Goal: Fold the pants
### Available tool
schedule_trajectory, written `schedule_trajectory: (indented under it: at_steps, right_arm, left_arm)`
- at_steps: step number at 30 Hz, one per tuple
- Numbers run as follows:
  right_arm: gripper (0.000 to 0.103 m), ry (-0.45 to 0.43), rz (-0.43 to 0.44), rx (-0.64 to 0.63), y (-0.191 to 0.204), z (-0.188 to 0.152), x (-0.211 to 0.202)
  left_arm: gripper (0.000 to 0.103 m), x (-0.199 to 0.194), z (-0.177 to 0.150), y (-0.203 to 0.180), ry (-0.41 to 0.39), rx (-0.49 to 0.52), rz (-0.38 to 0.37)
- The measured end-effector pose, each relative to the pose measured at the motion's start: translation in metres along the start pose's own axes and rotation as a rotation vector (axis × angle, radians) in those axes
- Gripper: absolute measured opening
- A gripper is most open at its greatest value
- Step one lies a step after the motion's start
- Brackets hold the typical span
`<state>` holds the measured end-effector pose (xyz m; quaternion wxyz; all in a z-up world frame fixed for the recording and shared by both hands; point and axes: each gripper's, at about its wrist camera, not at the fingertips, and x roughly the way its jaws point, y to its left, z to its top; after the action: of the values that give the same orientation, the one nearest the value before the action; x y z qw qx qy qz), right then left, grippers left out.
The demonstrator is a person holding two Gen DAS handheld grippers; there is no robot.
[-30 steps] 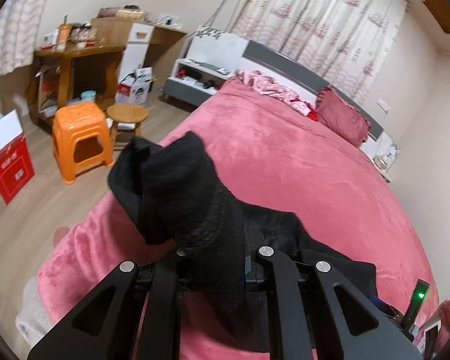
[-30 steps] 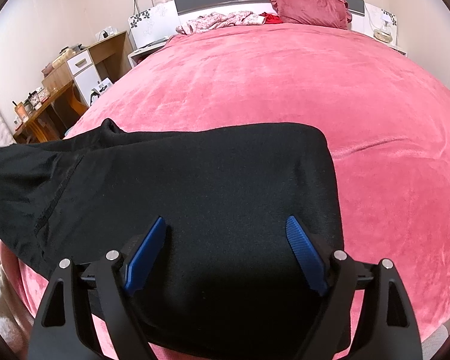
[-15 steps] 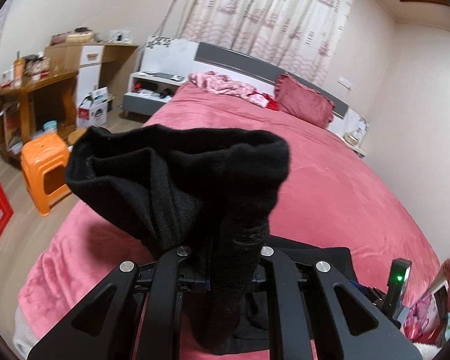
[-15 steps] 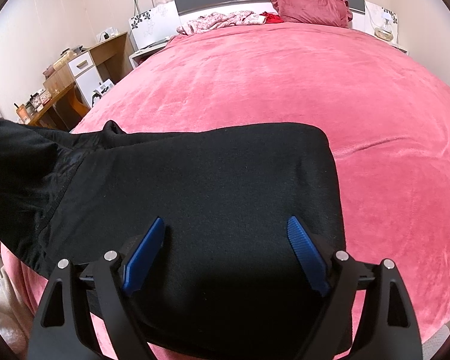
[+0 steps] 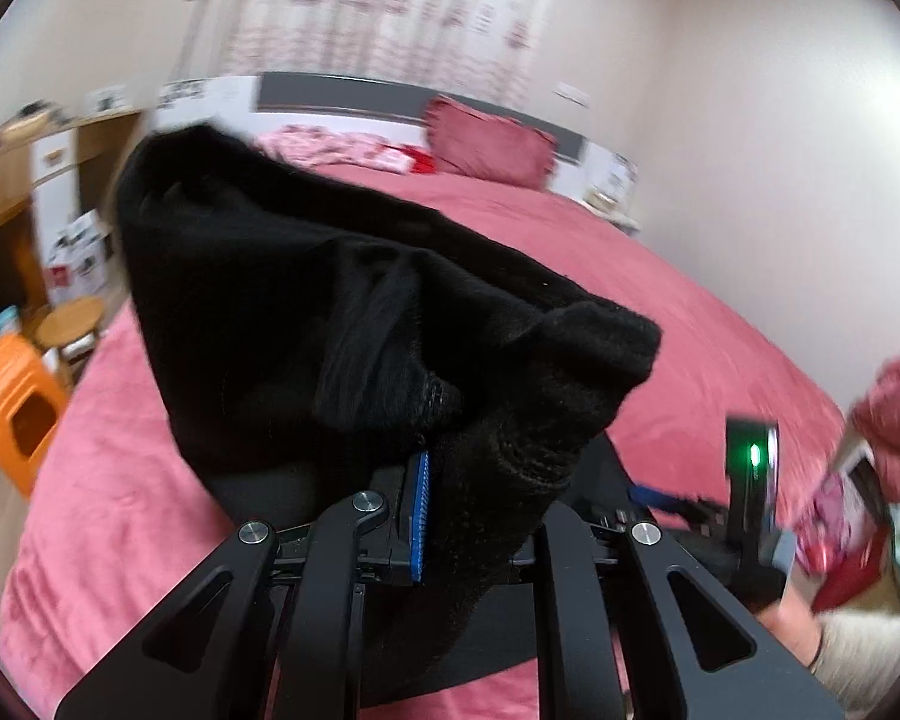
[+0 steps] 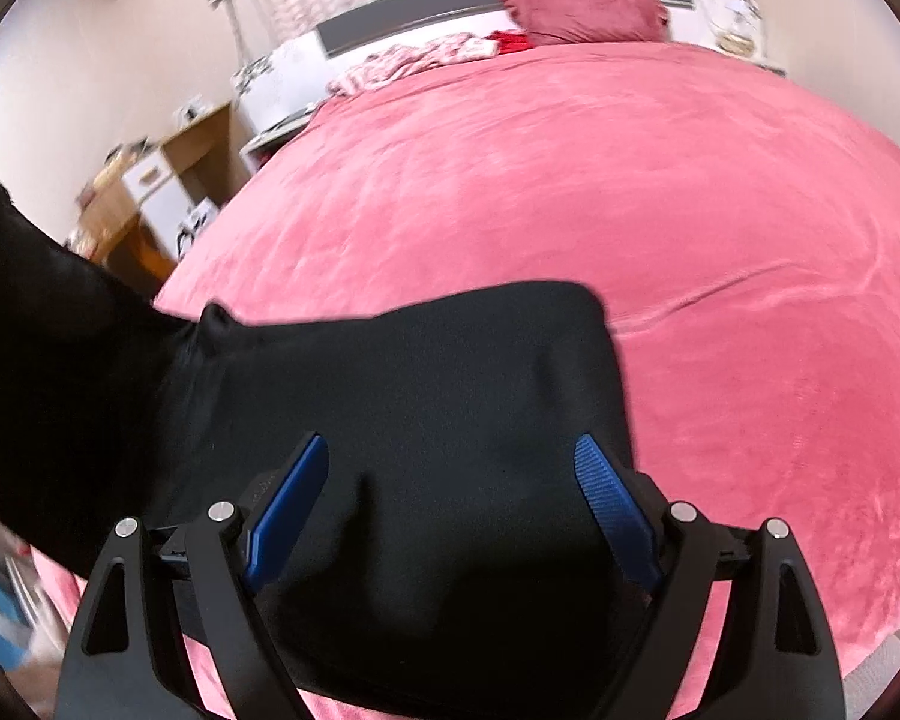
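Observation:
The black pants (image 6: 402, 420) lie partly folded on the pink bed (image 6: 630, 210) near its front edge. My left gripper (image 5: 468, 516) is shut on a bunched end of the pants (image 5: 342, 312) and holds it lifted above the bed. My right gripper (image 6: 450, 504) is open, its blue pads (image 6: 612, 516) spread just over the flat folded part, holding nothing. The lifted end shows at the left edge of the right wrist view (image 6: 42, 360).
A red pillow (image 6: 582, 6) and crumpled pink cloth (image 6: 414, 60) lie at the headboard. An orange stool (image 5: 12, 402) and round wooden stool (image 5: 69, 318) stand on the floor left of the bed. Wooden desk and drawers (image 6: 150, 192) stand by the wall.
My left gripper has swung right and higher with the pants end, carrying it over toward the folded part. My right gripper has stayed open over the pants, shifting slightly.

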<state>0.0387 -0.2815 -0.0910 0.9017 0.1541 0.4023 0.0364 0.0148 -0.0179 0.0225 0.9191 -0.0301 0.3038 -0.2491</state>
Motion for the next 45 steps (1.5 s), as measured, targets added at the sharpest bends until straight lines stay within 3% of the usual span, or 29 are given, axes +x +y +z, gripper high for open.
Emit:
schedule_trajectory:
  at_steps: [7, 11, 13, 14, 16, 17, 18, 20, 22, 26, 28, 29, 32, 34, 35, 36, 38, 40, 45]
  right_arm:
    - [0.084, -0.054, -0.007, 0.139, -0.039, 0.021, -0.028]
    - [0.084, -0.051, 0.120, 0.211, -0.050, 0.025, -0.037]
    - [0.084, -0.027, 0.218, 0.234, -0.049, 0.023, -0.037]
    - [0.084, -0.009, 0.254, 0.241, -0.047, 0.021, -0.036]
    - [0.084, 0.039, 0.315, 0.238, -0.040, 0.017, -0.029]
    - [0.084, 0.064, 0.333, 0.233, -0.036, 0.015, -0.026]
    - [0.084, 0.096, 0.362, 0.231, -0.030, 0.011, -0.021]
    - [0.084, 0.136, 0.419, 0.255, -0.026, 0.007, -0.015]
    - [0.084, 0.196, 0.460, 0.301, -0.023, 0.002, -0.006]
    - [0.084, 0.238, 0.378, 0.259, -0.014, 0.001, -0.002]
    - [0.077, 0.237, 0.332, 0.231, -0.008, 0.004, -0.005]
    - [0.067, 0.237, 0.312, 0.219, -0.004, 0.006, -0.006]
    - [0.064, 0.259, 0.257, 0.189, 0.005, 0.007, -0.007]
    - [0.065, 0.293, 0.253, 0.188, 0.009, 0.002, -0.005]
    - [0.059, 0.301, 0.242, 0.168, 0.013, 0.000, -0.005]
    - [0.024, 0.299, 0.225, 0.135, 0.016, -0.001, -0.004]
    - [0.019, 0.296, 0.238, 0.101, 0.020, -0.001, -0.003]
    - [0.016, 0.268, 0.297, 0.168, 0.007, 0.005, -0.016]
    - [0.012, 0.128, 0.275, 0.135, -0.021, 0.030, -0.076]
  left_arm:
    - [0.011, 0.060, -0.037, -0.058, 0.163, 0.202, -0.096]
    - [0.019, 0.092, -0.073, -0.076, 0.317, 0.353, -0.055]
    - [0.019, 0.088, -0.077, -0.074, 0.314, 0.370, -0.062]
    - [0.023, 0.082, -0.075, -0.071, 0.297, 0.364, -0.081]
    - [0.044, 0.066, -0.067, -0.059, 0.268, 0.301, -0.172]
    - [0.061, 0.056, -0.062, -0.050, 0.244, 0.250, -0.233]
    - [0.071, 0.045, -0.057, -0.041, 0.202, 0.195, -0.286]
    - [0.071, 0.028, -0.048, -0.032, 0.139, 0.166, -0.306]
    - [0.071, 0.020, -0.040, -0.027, 0.079, 0.164, -0.257]
    - [0.071, 0.016, -0.036, 0.012, 0.028, 0.020, -0.064]
    - [0.071, 0.020, -0.035, 0.047, 0.025, -0.104, 0.070]
    - [0.071, 0.022, -0.036, 0.068, 0.029, -0.171, 0.145]
    - [0.071, 0.023, -0.045, 0.112, 0.045, -0.307, 0.232]
    - [0.071, 0.023, -0.052, 0.127, 0.065, -0.341, 0.269]
    - [0.071, 0.026, -0.057, 0.131, 0.079, -0.349, 0.284]
    - [0.071, 0.030, -0.059, 0.134, 0.094, -0.346, 0.282]
    - [0.071, 0.041, -0.069, 0.133, 0.160, -0.324, 0.271]
    - [0.071, 0.048, -0.077, 0.124, 0.198, -0.308, 0.236]
    - [0.075, 0.041, -0.072, 0.096, 0.143, -0.202, 0.145]
